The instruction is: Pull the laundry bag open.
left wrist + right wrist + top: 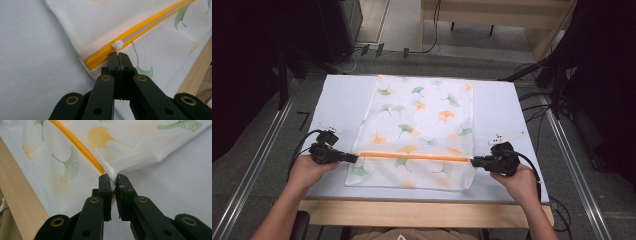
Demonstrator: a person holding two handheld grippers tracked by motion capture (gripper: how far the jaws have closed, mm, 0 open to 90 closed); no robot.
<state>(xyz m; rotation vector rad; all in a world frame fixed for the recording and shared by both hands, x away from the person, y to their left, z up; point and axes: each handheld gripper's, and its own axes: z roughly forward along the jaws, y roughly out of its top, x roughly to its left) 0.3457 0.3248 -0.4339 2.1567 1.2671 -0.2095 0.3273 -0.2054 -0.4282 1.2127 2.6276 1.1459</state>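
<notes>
At lower left of the high view, the left gripper [353,158] is clamped on the white zipper pull [117,45]; at lower right, the right gripper [473,162] pinches the bag's [417,130] edge beside the orange zipper [412,156]. The bag lies mid-frame on the tabletop [339,100]. The small tab could slip free if tugged at an angle.

**Workbench in a dim room**

A white-topped table [337,95] with a pale wood front edge [422,212] stands on grey floor [242,165]. Metal rails [254,165] run along both sides. Black cables [537,100] trail over the floor at right. Behind stands light wooden furniture [492,15]; dark equipment [262,45] fills both far corners
</notes>
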